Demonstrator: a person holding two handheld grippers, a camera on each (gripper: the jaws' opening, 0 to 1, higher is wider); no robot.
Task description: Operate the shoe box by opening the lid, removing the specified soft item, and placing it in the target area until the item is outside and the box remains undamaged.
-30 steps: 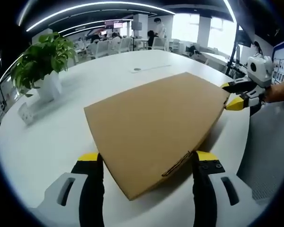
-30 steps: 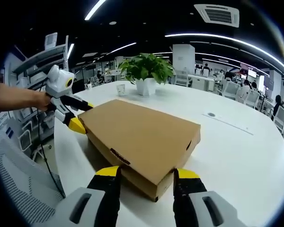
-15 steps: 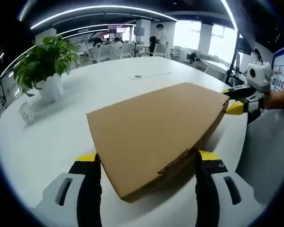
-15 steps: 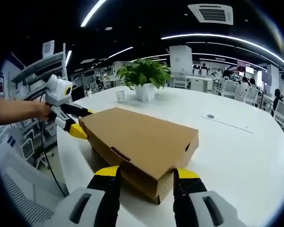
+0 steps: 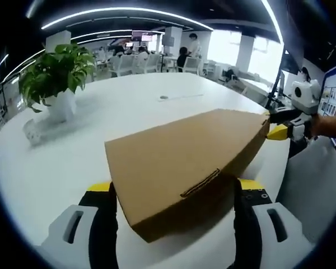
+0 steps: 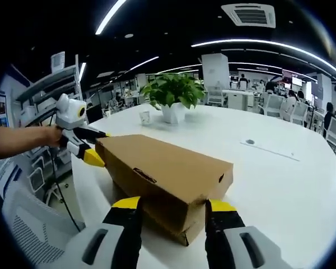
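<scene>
My left gripper (image 5: pixel 172 193) straddles one corner of the shoe box (image 5: pixel 182 162), its jaws standing wide on either side of the cardboard; whether the pads actually press the box I cannot tell. My right gripper (image 6: pixel 172 210) frames the opposite corner the same way, jaws spread either side of the box end, contact equally unclear. I judge the two ends are bracketed like this so the box cannot slide while the lid (image 6: pixel 162 159) is worked up.

From the right gripper view, the left gripper's yellow tips (image 6: pixel 93 157) sit at the far corner, beside my hand (image 6: pixel 42 136); in the left gripper view the right gripper shows at the far end (image 5: pixel 280 130).

The box lies on the white round table (image 5: pixel 123 106), near my edge of it, lid down and no gap visible, so the soft item inside is out of sight. The slot in the front wall (image 5: pixel 200 183) marks where the lid's tab locks, and that, I judge, is the side to lift from. A potted plant (image 6: pixel 172 95) and a small cup (image 6: pixel 144 117) stand well apart beyond the box, leaving bare table for setting the item down.
</scene>
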